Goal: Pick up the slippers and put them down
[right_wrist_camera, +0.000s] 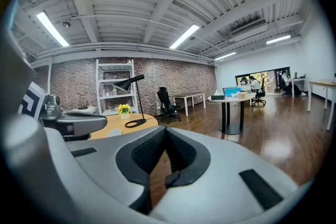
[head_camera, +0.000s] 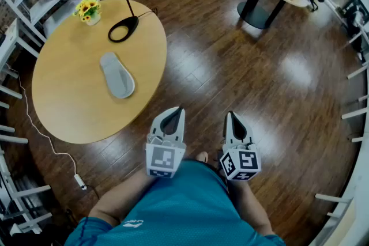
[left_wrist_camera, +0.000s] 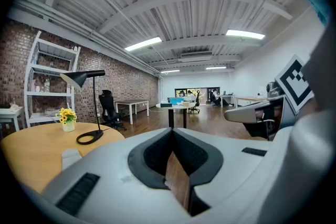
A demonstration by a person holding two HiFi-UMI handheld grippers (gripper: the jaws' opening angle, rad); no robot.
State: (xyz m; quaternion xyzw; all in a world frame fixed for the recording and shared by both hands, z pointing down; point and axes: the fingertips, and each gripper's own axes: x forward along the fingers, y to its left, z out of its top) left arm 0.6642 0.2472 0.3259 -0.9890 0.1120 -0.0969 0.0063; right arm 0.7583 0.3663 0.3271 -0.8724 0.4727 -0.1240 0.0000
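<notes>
Jaws of left gripper [head_camera: 177,112] and right gripper [head_camera: 232,118]: closed together, empty, above floor [head_camera: 242,66]; slipper [head_camera: 117,75]: flat on table [head_camera: 69,106], well apart; risk: closed jaws would shove it, not grip.

Teal short-sleeved sports shirt [head_camera: 184,204], small white logo [head_camera: 132,223], darker blue sleeve [head_camera: 81,233]. Left gripper [head_camera: 180,109] and right gripper [head_camera: 230,114]: light grey moulded plastic shells, tapered jaws, black textured inner pads [left_wrist_camera: 157,157], black rectangular insets [left_wrist_camera: 79,194] on top. Each carries a marker cube [head_camera: 163,161] with black-and-white square patterns on white faces.
</notes>
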